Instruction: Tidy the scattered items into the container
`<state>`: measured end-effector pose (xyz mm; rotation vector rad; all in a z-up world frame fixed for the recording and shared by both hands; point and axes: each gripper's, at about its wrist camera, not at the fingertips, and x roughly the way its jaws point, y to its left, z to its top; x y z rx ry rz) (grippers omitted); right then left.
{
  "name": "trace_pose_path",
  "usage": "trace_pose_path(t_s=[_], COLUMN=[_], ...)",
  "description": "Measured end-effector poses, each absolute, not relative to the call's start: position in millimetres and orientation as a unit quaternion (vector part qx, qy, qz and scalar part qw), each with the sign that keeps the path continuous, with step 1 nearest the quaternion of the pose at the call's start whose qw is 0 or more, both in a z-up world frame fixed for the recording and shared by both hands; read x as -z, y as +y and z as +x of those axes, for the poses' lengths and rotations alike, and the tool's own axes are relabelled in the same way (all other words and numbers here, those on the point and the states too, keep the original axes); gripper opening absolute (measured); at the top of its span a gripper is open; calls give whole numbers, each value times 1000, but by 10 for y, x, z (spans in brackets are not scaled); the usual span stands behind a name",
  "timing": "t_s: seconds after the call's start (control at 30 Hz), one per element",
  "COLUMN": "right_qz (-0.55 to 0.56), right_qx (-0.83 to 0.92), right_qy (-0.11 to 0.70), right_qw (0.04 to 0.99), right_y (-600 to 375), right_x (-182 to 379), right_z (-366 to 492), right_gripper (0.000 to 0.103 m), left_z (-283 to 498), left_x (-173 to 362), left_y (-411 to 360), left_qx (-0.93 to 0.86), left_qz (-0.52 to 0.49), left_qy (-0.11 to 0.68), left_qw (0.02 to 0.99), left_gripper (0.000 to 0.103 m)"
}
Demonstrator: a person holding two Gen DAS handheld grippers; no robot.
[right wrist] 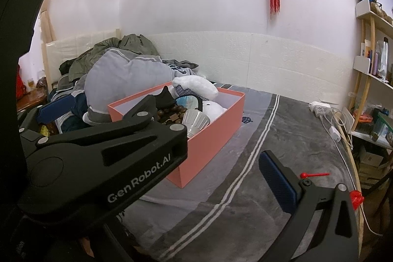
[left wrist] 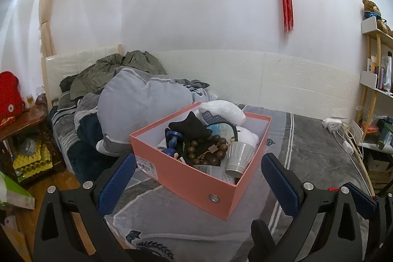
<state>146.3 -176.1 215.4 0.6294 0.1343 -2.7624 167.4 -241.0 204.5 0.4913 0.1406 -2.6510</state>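
box: pink box (left wrist: pixel 196 178) sits on the grey bed cover (left wrist: pixel 307 163), lid off.
contents: wooden beads (left wrist: pixel 208 146), ribbed grey cup (left wrist: pixel 239 156), black star (left wrist: pixel 189 127), white plush (left wrist: pixel 221 109); possibly a blue dumbbell (left wrist: pixel 173 141).
left gripper (left wrist: pixel 197 165): jaws wide apart, empty, near the box.
right gripper (right wrist: pixel 245 146): jaws apart, holding nothing.

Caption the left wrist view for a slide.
Open left hand-held gripper faces a full pink box on the bed.
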Motion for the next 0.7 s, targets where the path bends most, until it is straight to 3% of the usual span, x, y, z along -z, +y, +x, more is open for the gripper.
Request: trace_pose_path(t_s=[0.7], right_qz=[230], right_qx=[961], right_qy=[40], right_qw=[148], right_y=[-1747], right_x=[-2122], right_z=[1452], right_gripper=[102], left_z=[1664], left_x=[-2022], left_y=[-2408], left_qx=[960], left_qz=[170], left_qy=[50], left_qw=[218], left_gripper=[103])
